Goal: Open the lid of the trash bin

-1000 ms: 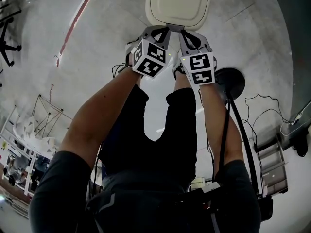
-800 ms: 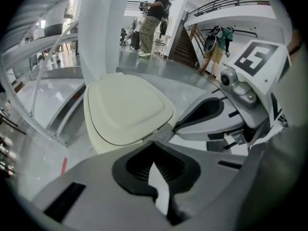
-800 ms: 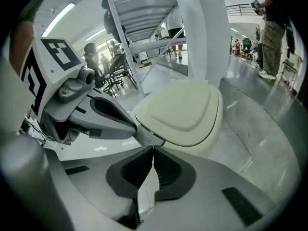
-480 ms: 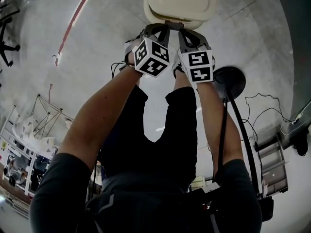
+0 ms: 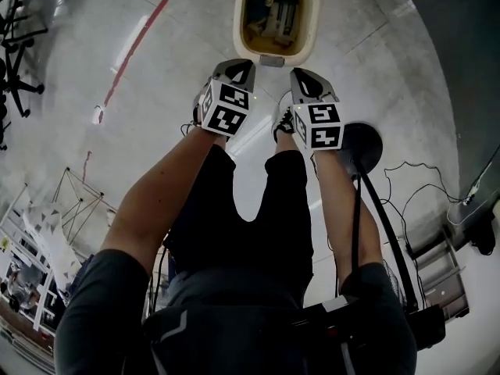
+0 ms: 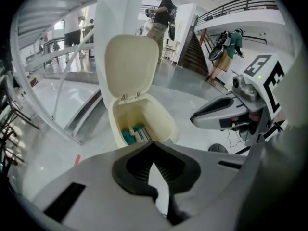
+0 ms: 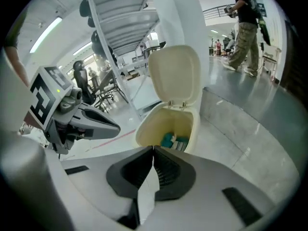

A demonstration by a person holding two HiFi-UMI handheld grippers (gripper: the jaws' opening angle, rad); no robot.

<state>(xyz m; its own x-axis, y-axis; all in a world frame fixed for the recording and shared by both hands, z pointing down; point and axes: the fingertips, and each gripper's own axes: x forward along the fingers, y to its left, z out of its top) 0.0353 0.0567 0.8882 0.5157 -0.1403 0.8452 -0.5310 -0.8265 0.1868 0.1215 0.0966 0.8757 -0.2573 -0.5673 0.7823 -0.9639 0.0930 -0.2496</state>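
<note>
- Left gripper (image 5: 237,69): fingers shut together on nothing, just short of the bin.
- Trash bin (image 5: 238,22) stands on the floor (image 5: 156,92) ahead, lid (image 6: 131,66) upright and open, teal packaging (image 6: 129,136) inside.
- Right gripper (image 5: 307,80): fingers shut together, empty.

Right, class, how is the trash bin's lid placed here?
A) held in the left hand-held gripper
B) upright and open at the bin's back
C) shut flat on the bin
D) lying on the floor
B: the lid stands upright at the back edge of the trash bin, whose inside is open to view.
</note>
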